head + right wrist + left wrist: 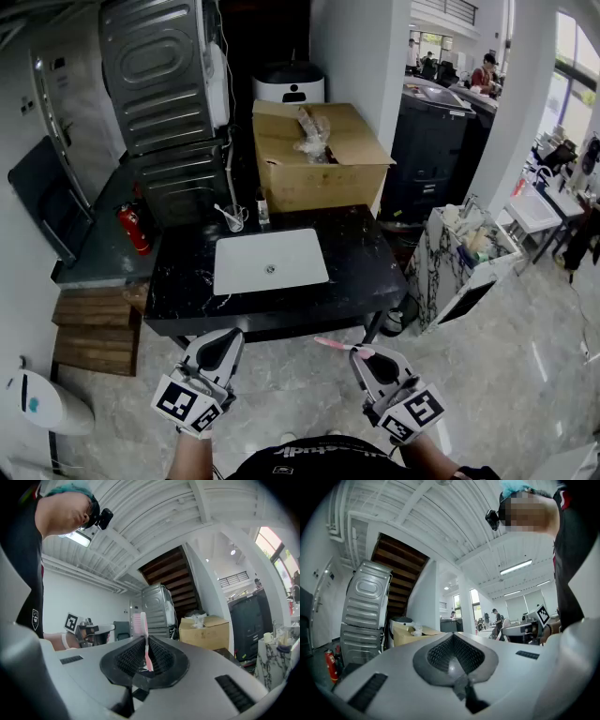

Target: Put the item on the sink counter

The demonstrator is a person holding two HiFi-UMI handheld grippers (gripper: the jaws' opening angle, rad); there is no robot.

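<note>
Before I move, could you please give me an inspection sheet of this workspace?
Surface: black sink counter with a white basin set in it.
Job's things: pink toothbrush, held short of the counter.
Clutter: glass and small bottle at the counter's back edge.
Grippers: left gripper shut, empty; right gripper fingers shut on the toothbrush.
Cables: nothing seen on the counter.
Surroundings: cardboard box behind, fire extinguisher at left, people far right.

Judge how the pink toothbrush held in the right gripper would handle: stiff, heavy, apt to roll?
Probably stiff: the toothbrush stands straight from the right gripper. Likely light, being thin. Its wide head may curb rolling.
</note>
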